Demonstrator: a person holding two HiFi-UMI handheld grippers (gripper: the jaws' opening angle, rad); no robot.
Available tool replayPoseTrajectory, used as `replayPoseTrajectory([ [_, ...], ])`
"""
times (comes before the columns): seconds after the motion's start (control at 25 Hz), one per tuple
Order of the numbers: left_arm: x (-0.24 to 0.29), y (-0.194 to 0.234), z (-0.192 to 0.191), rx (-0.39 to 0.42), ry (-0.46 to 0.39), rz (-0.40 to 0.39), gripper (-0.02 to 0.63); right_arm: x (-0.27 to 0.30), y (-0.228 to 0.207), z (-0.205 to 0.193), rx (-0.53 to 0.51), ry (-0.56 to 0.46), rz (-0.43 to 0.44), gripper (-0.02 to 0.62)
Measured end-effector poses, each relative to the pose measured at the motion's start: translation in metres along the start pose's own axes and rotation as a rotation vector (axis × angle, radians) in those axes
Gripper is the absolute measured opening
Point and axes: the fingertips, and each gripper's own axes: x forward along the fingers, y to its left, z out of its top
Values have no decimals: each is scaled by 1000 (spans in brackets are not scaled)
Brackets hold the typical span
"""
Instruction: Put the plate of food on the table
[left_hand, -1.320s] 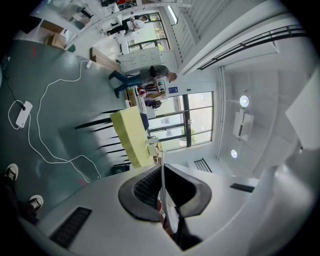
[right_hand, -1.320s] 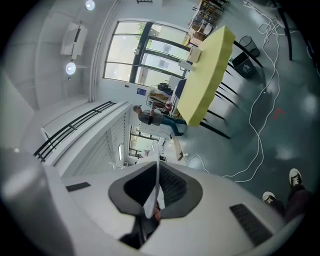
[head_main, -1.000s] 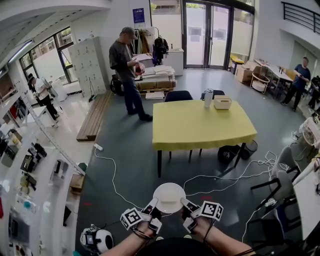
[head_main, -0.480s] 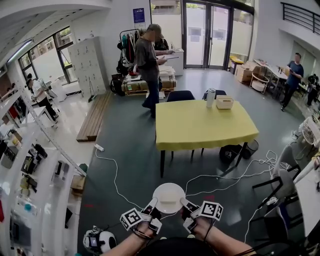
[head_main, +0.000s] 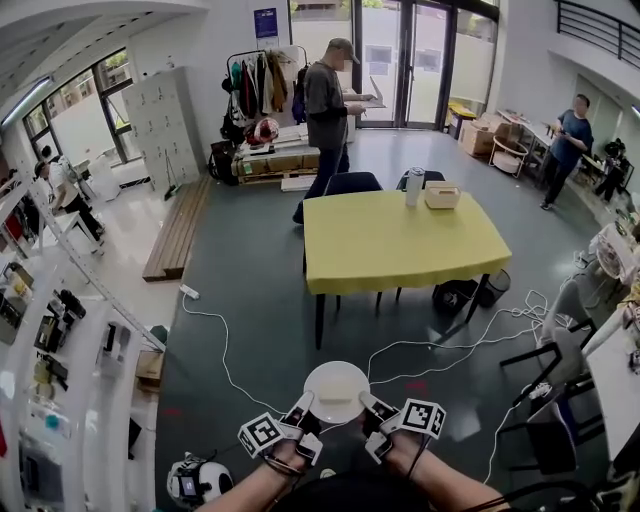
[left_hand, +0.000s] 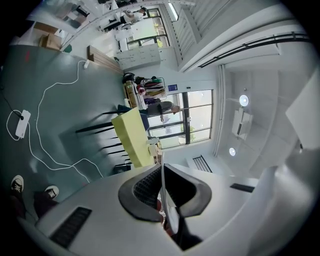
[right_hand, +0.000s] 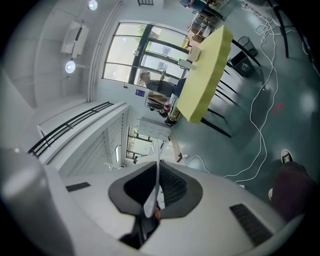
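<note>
A white plate (head_main: 337, 391) hangs level over the grey floor, and in the head view its top looks plain white. My left gripper (head_main: 304, 407) is shut on its left rim and my right gripper (head_main: 371, 406) is shut on its right rim. In the left gripper view the plate (left_hand: 166, 200) runs edge-on between the ribbed pads of the left gripper (left_hand: 162, 187). The right gripper view shows the same thin rim of the plate (right_hand: 155, 192) pinched in the right gripper (right_hand: 157, 189). The yellow table (head_main: 400, 243) stands a few steps ahead.
On the table's far right are a white cylinder (head_main: 414, 187) and a small box (head_main: 442, 195). Dark chairs (head_main: 350, 183) stand behind it, with a person (head_main: 328, 110) beyond. White cables (head_main: 440, 350) cross the floor. Chairs (head_main: 551, 400) stand right, and a round device (head_main: 195, 478) lies lower left.
The plate stays gripped the same way. The view has advanced slightly toward the table, and the person at the back has walked to the right, behind the table.
</note>
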Motion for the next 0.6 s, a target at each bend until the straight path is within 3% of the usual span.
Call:
replayPoseTrajectory([
  [0.6, 81, 4, 40, -2, -27, -7, 20, 56, -7, 75, -23, 22, 15, 25],
])
